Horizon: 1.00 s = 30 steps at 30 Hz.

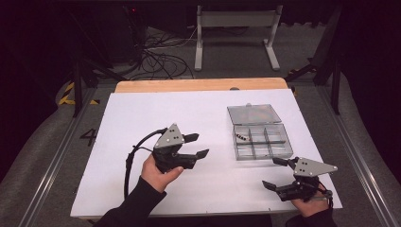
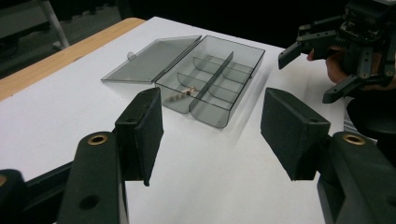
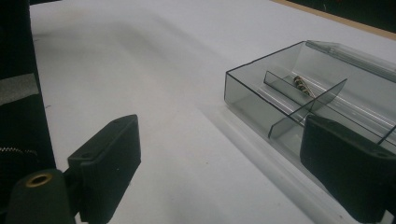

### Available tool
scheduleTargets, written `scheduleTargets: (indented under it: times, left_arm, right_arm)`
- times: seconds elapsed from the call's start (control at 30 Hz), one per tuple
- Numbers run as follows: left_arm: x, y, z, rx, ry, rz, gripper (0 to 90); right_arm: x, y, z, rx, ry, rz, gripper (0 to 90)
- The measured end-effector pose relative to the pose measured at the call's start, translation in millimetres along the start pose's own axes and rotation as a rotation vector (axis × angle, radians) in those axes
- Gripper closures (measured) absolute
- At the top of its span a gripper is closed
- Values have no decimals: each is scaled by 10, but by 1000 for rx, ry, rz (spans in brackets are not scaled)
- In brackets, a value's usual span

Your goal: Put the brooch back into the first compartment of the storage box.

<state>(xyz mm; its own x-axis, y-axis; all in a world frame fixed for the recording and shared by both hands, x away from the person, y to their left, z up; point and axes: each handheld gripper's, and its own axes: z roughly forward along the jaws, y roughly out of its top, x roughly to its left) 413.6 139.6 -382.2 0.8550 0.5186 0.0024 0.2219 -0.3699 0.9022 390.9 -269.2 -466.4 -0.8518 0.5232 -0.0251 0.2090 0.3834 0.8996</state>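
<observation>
grippers flank an open compartment box, right one nearer.
the clear compartment box (image 1: pixel 259 141) lies on the white table (image 1: pixel 142 113), lid (image 1: pixel 253 114) flat behind it, small dark parts (image 1: pixel 241 137) in its back-left cell. the right gripper (image 1: pixel 278 174), jaws spread and empty, sits just beside the box's near right corner; the left gripper (image 1: pixel 197 145), also spread and empty, points at it from farther left.

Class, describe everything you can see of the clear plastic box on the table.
The box is smoky, see-through plastic, a shallow rectangle split by thin dividers into small compartments. Its hinged lid lies fully open, flat on the white table behind it. A few small dark pieces sit in one far-left compartment; the others look empty. It rests flat, right of centre. Neither claw touches it.
</observation>
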Motion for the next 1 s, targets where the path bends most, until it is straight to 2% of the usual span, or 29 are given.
scheduleTargets:
  times: [0.27,0.43,0.57,0.7,0.87,1.0]
  left_arm:
    - [44,-218,-215,-12,32,-17,387]
    - [43,-338,-335,-18,56,-10,382]
    - [51,-441,-421,-31,55,-30,382]
    - [47,-535,-482,-33,68,-26,379]
    - [51,-683,-556,-50,69,-61,365]
    - [57,-809,-609,-52,95,-69,364]
  right_arm:
    - [3,0,5,2,1,1,127]
    - [5,2,6,3,-3,0,125]
    - [7,1,11,3,-2,0,124]
    - [7,2,14,5,0,-2,123]
    - [7,1,14,5,0,-1,123]
    - [8,2,19,8,1,-3,123]
